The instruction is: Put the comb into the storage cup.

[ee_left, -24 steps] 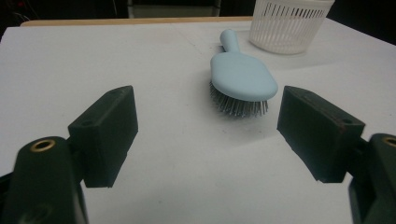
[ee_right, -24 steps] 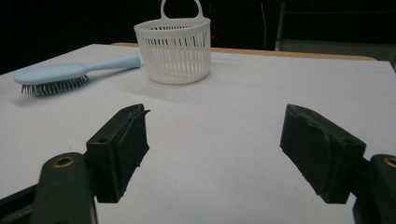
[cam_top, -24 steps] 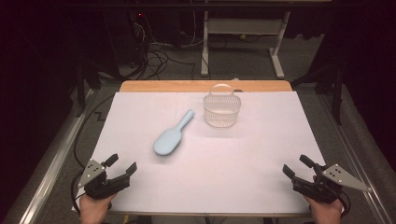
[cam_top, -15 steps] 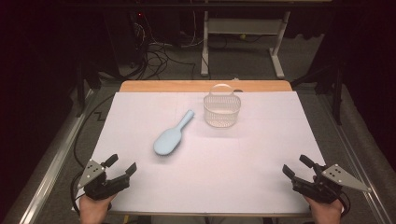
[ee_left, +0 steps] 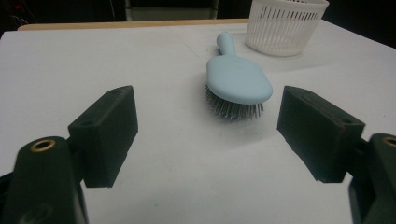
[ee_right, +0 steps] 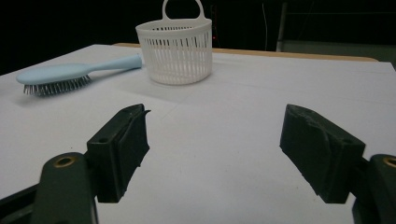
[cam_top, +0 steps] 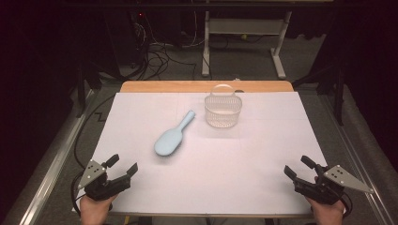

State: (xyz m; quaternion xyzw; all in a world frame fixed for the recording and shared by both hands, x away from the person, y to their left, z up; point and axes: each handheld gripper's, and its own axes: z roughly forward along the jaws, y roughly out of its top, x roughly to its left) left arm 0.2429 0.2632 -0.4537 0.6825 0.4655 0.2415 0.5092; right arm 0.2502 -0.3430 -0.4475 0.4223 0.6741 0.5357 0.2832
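A light blue hairbrush [cam_top: 172,136] lies bristles down near the middle of the white table cover [cam_top: 244,154], its handle pointing toward a white slotted basket [cam_top: 223,110] with a loop handle. In the left gripper view the hairbrush [ee_left: 237,79] lies just ahead of the jaws, with the basket [ee_left: 286,24] behind it. My left gripper [cam_top: 124,167] rests at the front left corner, open and empty. At the front right corner sits my right gripper [cam_top: 298,168], also open with nothing between its jaws. From the right gripper view the basket [ee_right: 176,44] stands upright, the hairbrush [ee_right: 65,74] to its left.
A wooden table edge [cam_top: 206,86] runs along the back. Beyond it are a dark floor with cables [cam_top: 155,56] and a white metal stand [cam_top: 244,33]. Metal rails [cam_top: 51,159] border the table's sides.
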